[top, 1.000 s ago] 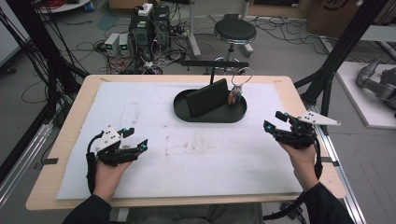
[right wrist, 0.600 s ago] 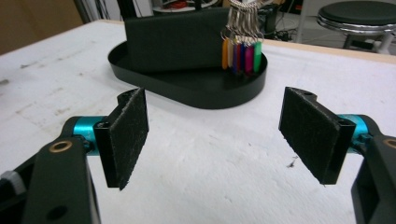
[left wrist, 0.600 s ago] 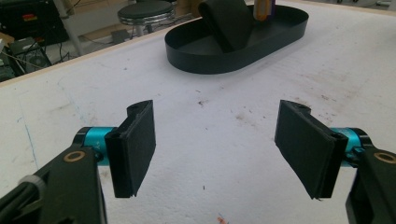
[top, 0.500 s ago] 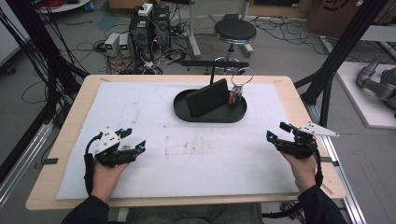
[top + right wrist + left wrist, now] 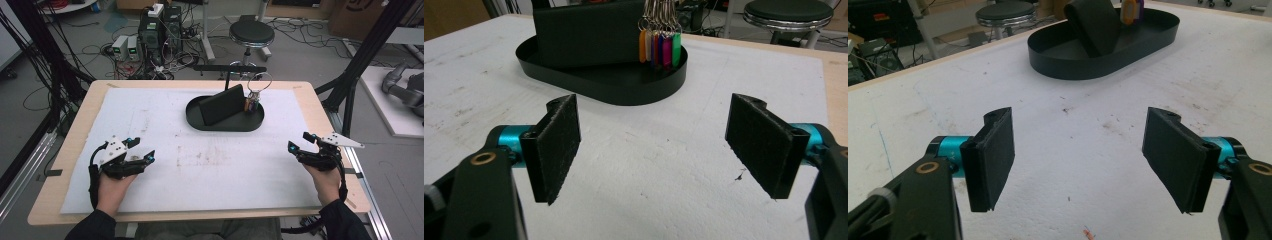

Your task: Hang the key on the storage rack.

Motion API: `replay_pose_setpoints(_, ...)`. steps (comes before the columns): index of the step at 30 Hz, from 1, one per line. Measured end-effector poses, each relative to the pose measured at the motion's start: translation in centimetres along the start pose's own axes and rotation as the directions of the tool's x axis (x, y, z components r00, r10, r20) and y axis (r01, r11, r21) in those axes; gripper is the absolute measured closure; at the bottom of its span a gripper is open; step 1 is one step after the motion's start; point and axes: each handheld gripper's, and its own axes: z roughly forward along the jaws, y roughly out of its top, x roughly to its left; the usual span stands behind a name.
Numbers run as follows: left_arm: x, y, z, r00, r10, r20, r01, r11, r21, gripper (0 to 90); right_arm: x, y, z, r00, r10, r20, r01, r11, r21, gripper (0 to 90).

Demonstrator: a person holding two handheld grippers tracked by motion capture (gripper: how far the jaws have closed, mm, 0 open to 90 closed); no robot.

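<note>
We find the black oval metal tray [image 5: 225, 122] lying lengthwise across the desk [image 5: 300, 90], bare mat around; left gripper [image 5: 142, 152] and right gripper [image 5: 300, 142] both released, the right's jaws just opened wider on nothing

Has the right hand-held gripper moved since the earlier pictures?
Yes. The right hand-held gripper has drawn back toward the person, farther from the black oval tray, and its empty jaws have just been opening.

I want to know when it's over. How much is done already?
Nothing looks started. The left gripper and right gripper rest open and empty on the white mat. The keys hang in the black tray, untouched. All handling is still left.
</note>
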Motion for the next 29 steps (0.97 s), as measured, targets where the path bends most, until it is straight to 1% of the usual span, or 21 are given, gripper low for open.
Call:
replay_pose_setpoints(10, 0.10, 0.00, 0.24, 1.0000, -0.008, -0.002, 0.008, 0.9998, 0.017, 29.0, -0.09, -0.16, -0.14, 1.0000, 0.003, 0.005, -0.003, 1.000, 0.004, 22.5)
replay_pose_setpoints(19, 0.08, 0.04, 0.55, 1.0000, -0.005, 0.005, 0.004, 0.9997, 0.022, 29.0, -0.12, -0.26, -0.22, 1.0000, 0.004, 0.007, -0.005, 1.000, 0.011, 22.5)
replay_pose_setpoints(29, 0.15, 0.10, 0.87, 0.9999, -0.011, 0.004, 0.010, 0.9996, 0.028, 29.0, -0.29, -0.36, -0.13, 1.0000, 0.004, 0.009, -0.004, 1.000, 0.012, 22.5)
